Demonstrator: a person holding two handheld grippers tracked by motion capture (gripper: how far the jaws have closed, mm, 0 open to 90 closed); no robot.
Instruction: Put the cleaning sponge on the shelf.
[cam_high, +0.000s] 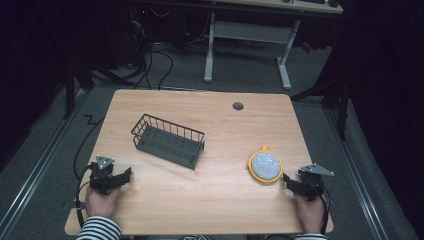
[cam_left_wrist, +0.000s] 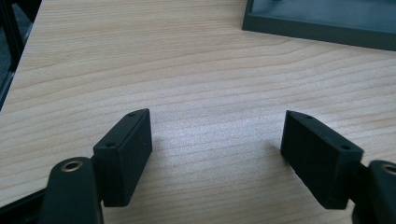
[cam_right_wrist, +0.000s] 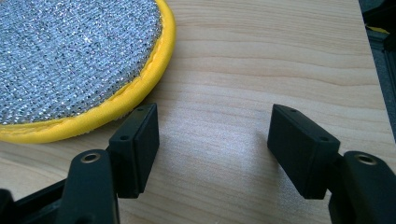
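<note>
A round scrubbing pad (cam_high: 265, 165) with a silver face and yellow rim lies on the right of the wooden table (cam_high: 200, 195). My right gripper (cam_high: 294, 185) rests just right of it, open, with bare wood between its jaws; in the right gripper view the pad (cam_right_wrist: 74, 60) lies just beyond the left jaw of the gripper (cam_right_wrist: 212, 140). A dark wire basket (cam_high: 169, 140) stands empty at centre left. My left gripper (cam_high: 120, 177) sits open near the front left corner; in the left gripper view the gripper (cam_left_wrist: 217, 144) holds nothing and the basket's base (cam_left_wrist: 322, 23) shows at top right.
A small round cable hole (cam_high: 238, 106) sits near the table's far edge. Beyond the table stands a white-legged desk frame (cam_high: 247, 45) with cables (cam_high: 150, 65) on the dark floor. A metal rail (cam_high: 37, 165) runs along the left side.
</note>
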